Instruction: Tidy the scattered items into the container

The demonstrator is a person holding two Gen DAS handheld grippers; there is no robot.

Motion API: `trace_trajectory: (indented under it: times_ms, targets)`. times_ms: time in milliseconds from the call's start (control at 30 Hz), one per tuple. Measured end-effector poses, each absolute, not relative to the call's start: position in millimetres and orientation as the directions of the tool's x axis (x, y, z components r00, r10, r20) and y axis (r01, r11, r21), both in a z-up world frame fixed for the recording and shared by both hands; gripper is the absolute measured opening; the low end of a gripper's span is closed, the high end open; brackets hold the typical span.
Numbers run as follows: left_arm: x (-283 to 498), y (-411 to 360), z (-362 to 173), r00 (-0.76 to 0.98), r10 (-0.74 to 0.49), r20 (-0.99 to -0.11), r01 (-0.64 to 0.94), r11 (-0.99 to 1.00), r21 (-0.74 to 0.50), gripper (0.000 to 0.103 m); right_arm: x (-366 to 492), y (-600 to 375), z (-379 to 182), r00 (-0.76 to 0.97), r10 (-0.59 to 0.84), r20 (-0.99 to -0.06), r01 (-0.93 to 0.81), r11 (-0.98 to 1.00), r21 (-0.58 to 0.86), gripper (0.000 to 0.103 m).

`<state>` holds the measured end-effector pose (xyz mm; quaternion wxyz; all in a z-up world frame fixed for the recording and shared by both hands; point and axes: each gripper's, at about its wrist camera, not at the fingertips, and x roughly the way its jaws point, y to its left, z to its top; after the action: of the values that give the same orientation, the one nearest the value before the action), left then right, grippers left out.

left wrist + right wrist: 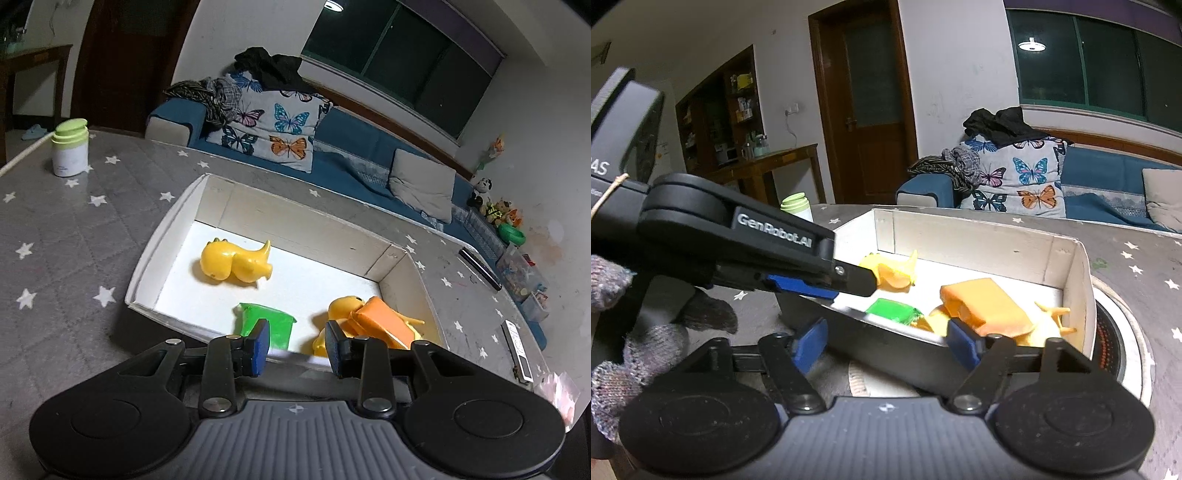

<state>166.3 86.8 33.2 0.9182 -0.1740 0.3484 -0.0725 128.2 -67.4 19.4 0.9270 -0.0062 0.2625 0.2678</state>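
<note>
risk first: left gripper [295, 345] poised just above the near wall of the white box [166, 236], fingers parted and holding nothing; right gripper [888, 341] low against the outside of the same near wall, fingers spread wide and likewise empty, with the wall running between them in the right wrist view; likely hazards, as a judgement only: a nudge or snag on the thin near wall from either tool, enough to slide or tip the light box on the star-print table [66, 236]; a clash between the two tools, since the left one reaches across directly ahead of the right; a further drop onto the crowded right end possibly bouncing a toy out over the rim.

container and contents: white box open-topped, shallow, resting on the table; inside, yellow dinosaur toy [236, 263] lying on its side alone toward the far left of the floor; green block [269, 325] close to the near wall, just beyond the left gripper's fingers; orange block [384, 321] tilted, propped on a second yellow toy [341, 306] in the near right corner, the two touching; exact shape of that lower toy hard to tell.

outside the box: white bottle with green cap [70, 147] upright, well apart at the far left of the table; no loose toy visible on the table in either view, so tidying seemingly near its end.
</note>
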Motion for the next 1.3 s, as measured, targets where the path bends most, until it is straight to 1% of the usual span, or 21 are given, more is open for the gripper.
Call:
trace_trajectory:
  times_ms: [100, 133, 233, 333, 500, 533, 567, 633, 767, 867, 1300]
  targets:
    - [156.5, 85.3, 35.8, 0.760, -0.248, -0.601, 0.016, 0.931, -0.363, 0.036, 121.8, -71.2, 20.3, 0.722, 0.491, -0.487, -0.496, 0.859, 0.130, 0.081]
    - [153.5, 84.5, 36.3, 0.764, -0.244, -0.597, 0.017, 0.933, -0.360, 0.036, 120.0, -72.4, 20.7, 0.722, 0.492, -0.487, -0.494, 0.859, 0.134, 0.084]
    - [144.9, 82.2, 37.0, 0.771, -0.240, -0.590, 0.023, 0.936, -0.352, 0.036, 113.3, -75.4, 22.2, 0.725, 0.490, -0.484, -0.491, 0.860, 0.135, 0.084]
    - [136.0, 81.3, 36.5, 0.780, -0.219, -0.586, 0.015, 0.943, -0.333, 0.036, 107.6, -78.8, 22.7, 0.728, 0.489, -0.481, -0.488, 0.862, 0.137, 0.090]
    - [122.0, 81.3, 33.5, 0.787, -0.192, -0.587, -0.008, 0.947, -0.321, 0.036, 100.9, -86.2, 22.6, 0.729, 0.489, -0.479, -0.479, 0.864, 0.153, 0.090]
    - [119.4, 80.9, 32.7, 0.788, -0.185, -0.588, -0.012, 0.949, -0.315, 0.036, 99.8, -87.6, 22.6, 0.728, 0.489, -0.480, -0.478, 0.864, 0.156, 0.094]
    - [116.8, 80.5, 31.8, 0.788, -0.178, -0.589, -0.016, 0.951, -0.310, 0.036, 98.1, -89.0, 22.6, 0.728, 0.489, -0.480, -0.476, 0.865, 0.158, 0.101]
    - [111.9, 78.7, 30.1, 0.789, -0.159, -0.593, -0.024, 0.957, -0.288, 0.036, 94.8, -90.8, 22.8, 0.733, 0.486, -0.476, -0.475, 0.867, 0.154, 0.103]
    - [104.3, 74.4, 25.7, 0.793, -0.111, -0.598, -0.045, 0.970, -0.239, 0.036, 85.6, -93.2, 23.2, 0.741, 0.471, -0.478, -0.471, 0.873, 0.129, 0.103]
    - [99.9, 72.0, 23.7, 0.795, -0.087, -0.601, -0.051, 0.977, -0.209, 0.036, 82.9, -96.0, 22.3, 0.739, 0.467, -0.486, -0.461, 0.876, 0.139, 0.103]
    - [86.1, 66.7, 18.4, 0.785, -0.020, -0.619, -0.082, 0.987, -0.136, 0.036, 74.0, -104.5, 12.8, 0.767, 0.407, -0.496, -0.378, 0.911, 0.164, 0.103]
